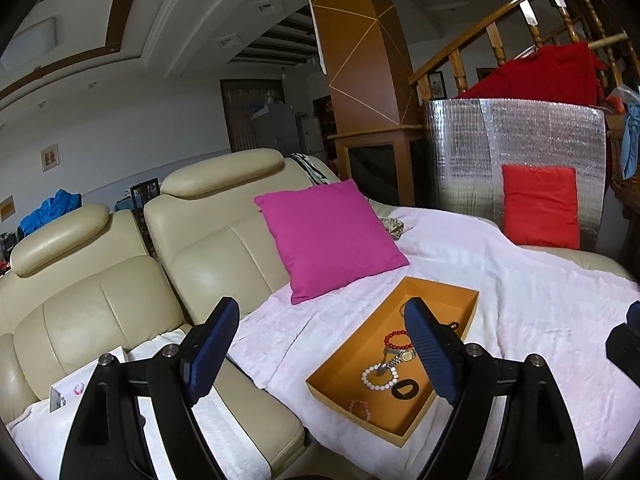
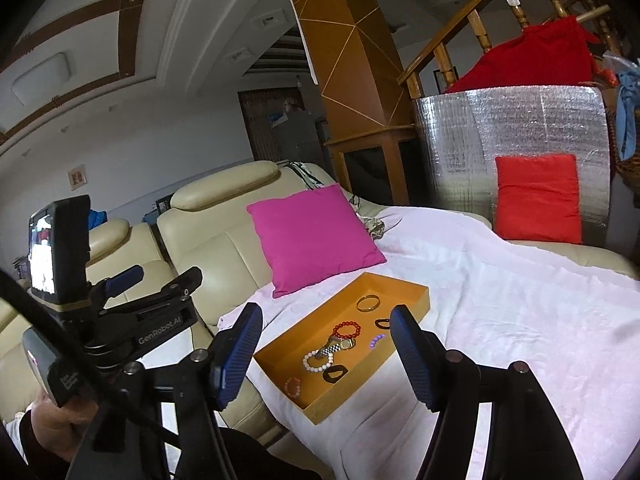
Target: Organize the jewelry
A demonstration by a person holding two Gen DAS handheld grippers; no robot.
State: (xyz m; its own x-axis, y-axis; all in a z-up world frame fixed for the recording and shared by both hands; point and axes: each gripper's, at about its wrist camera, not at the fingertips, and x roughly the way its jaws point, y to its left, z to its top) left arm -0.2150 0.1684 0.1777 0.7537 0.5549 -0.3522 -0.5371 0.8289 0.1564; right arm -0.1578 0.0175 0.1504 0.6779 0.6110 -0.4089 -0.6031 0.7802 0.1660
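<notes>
Orange tray (image 2: 404,286) on the white blanket (image 2: 500,280) spread over the sofa, long axis running from near-left to far-right, toward the pink cushion (image 2: 316,240). Inside, a loose cluster: gold bangle (image 2: 368,303) at the far end, red bead bracelet (image 2: 347,330) and metal watch (image 2: 338,346) mid-tray, white bead bracelet (image 2: 317,361) touching the watch band, black ring-shaped piece (image 2: 335,373) just beside it, small pink bracelet (image 2: 293,386) nearest. A second dark loop (image 2: 383,323) and something purple (image 2: 376,340), possibly beads, too small to tell.

Right tongs (image 2: 326,356) spread wide, empty, hovering above and short of the tray, the cluster framed squarely between the two blue pads. Left tongs (image 1: 320,354) likewise released and holding nothing, set further left, so the tray (image 1: 332,394) falls under the right-hand pad, partly hidden. Right side judged the nearer and better aligned: jewelry straight ahead and below, a forward-and-down reach. Near the left tongs, a white card (image 1: 66,394) with small pieces on the sofa seat, apart from the tray.
</notes>
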